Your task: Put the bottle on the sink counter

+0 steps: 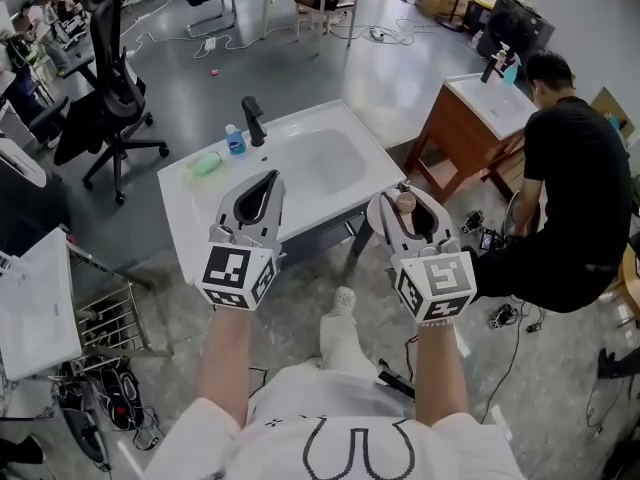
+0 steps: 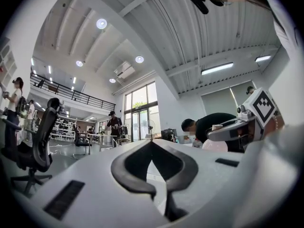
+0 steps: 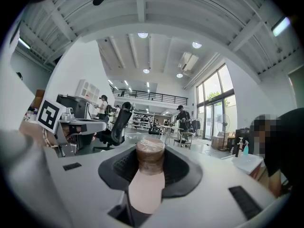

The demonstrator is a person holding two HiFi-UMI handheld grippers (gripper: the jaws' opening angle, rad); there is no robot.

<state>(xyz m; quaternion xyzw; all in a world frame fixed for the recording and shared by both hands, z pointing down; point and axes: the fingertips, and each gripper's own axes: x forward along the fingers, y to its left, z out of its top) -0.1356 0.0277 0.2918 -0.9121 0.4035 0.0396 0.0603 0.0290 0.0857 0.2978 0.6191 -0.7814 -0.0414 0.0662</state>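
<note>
Near sink counter, right gripper fingers pinch bottle, clearer in own view; left gripper fingers together.

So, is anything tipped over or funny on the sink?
Yes: a green container lies on its side on the sink counter, by the black faucet; the blue bottle beside it stands upright.
</note>
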